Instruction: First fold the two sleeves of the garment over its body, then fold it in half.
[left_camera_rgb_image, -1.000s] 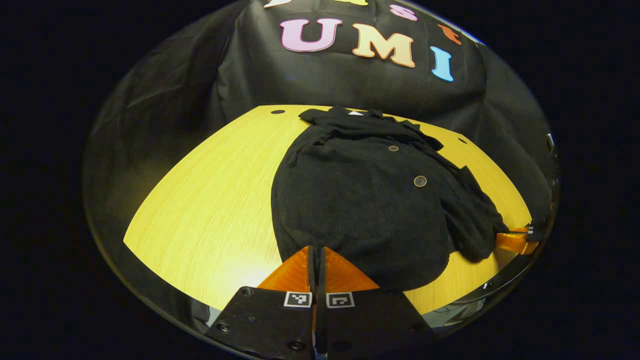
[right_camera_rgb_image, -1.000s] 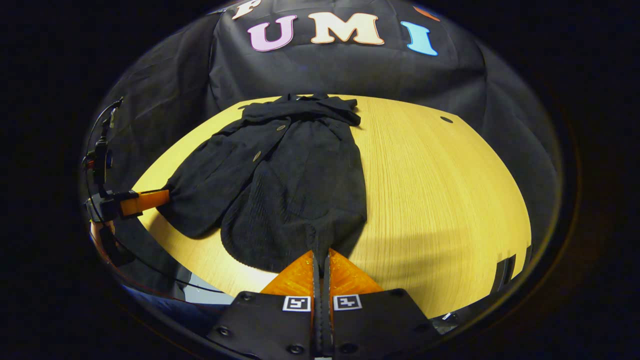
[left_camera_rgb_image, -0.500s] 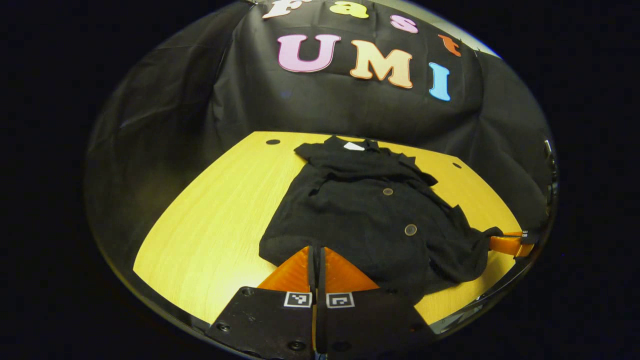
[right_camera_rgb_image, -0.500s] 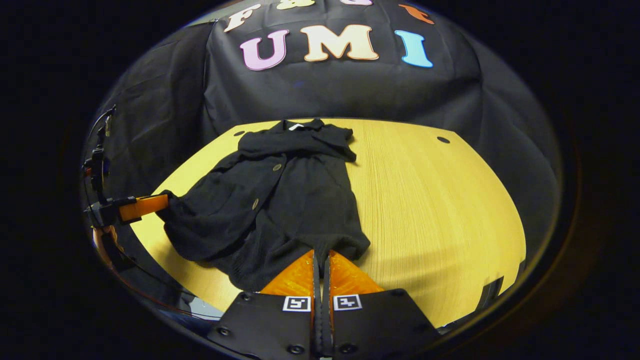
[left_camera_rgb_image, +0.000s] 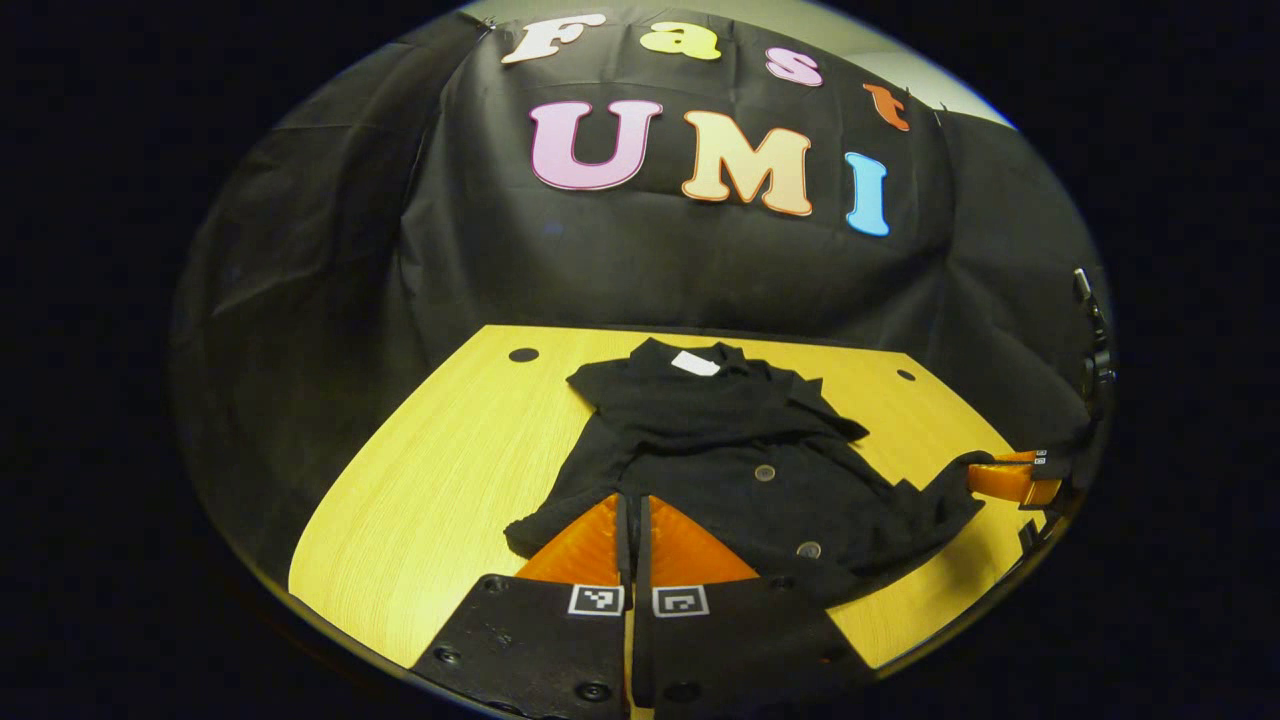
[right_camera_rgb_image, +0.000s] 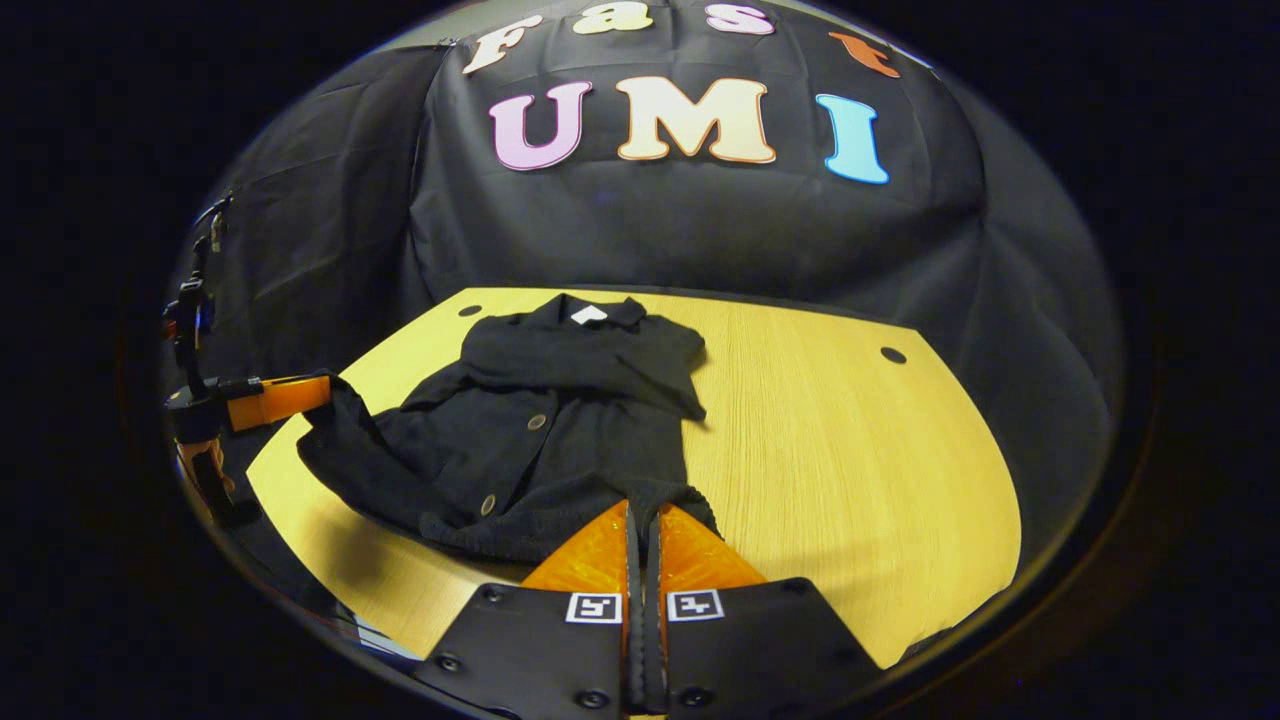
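Black garment (left_camera_rgb_image: 730, 470) on wooden table (left_camera_rgb_image: 430, 480), both claws pinching its hem

A yellow wood-grain counter (left_camera_rgb_image: 440, 470) with small dark round holes (left_camera_rgb_image: 523, 354) near its far corners stands in the booth. Creased black cloth (right_camera_rgb_image: 700, 230) hangs behind as the wall, with a pale strip of wall (left_camera_rgb_image: 900, 70) above it.

Black buttoned garment (left_camera_rgb_image: 740, 470), hem lifted

Garment (left_camera_rgb_image: 720, 450) on table (left_camera_rgb_image: 420, 480), near wall.
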